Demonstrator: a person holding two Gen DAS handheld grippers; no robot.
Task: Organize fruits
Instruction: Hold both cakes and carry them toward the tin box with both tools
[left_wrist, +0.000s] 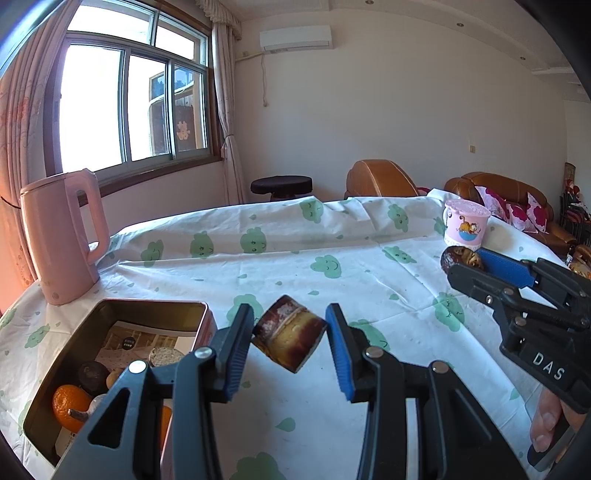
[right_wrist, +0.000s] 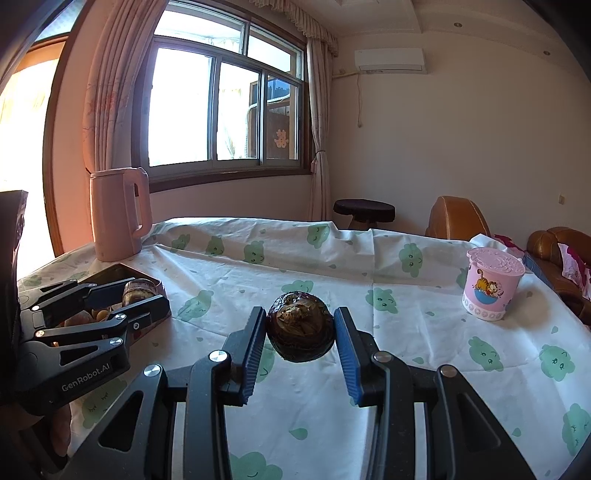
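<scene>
My left gripper (left_wrist: 290, 334) is shut on a brown, cylinder-shaped fruit piece (left_wrist: 288, 338) and holds it above the tablecloth, just right of a metal tin (left_wrist: 155, 306). The tin holds an orange (left_wrist: 68, 406), a dark round fruit (left_wrist: 92, 376) and other pieces. My right gripper (right_wrist: 300, 332) is shut on a dark brown, wrinkled round fruit (right_wrist: 300, 330) and holds it above the table. In the left wrist view the right gripper (left_wrist: 476, 266) shows at the right with that fruit (left_wrist: 461, 258). In the right wrist view the left gripper (right_wrist: 144, 295) shows over the tin.
A pink kettle (left_wrist: 61, 236) stands at the table's far left. A pink cartoon cup (left_wrist: 466, 225) with a lid stands at the far right. A white cloth with green clouds (left_wrist: 295, 266) covers the table. Brown sofas (left_wrist: 509, 192) and a dark stool (left_wrist: 281, 186) stand behind.
</scene>
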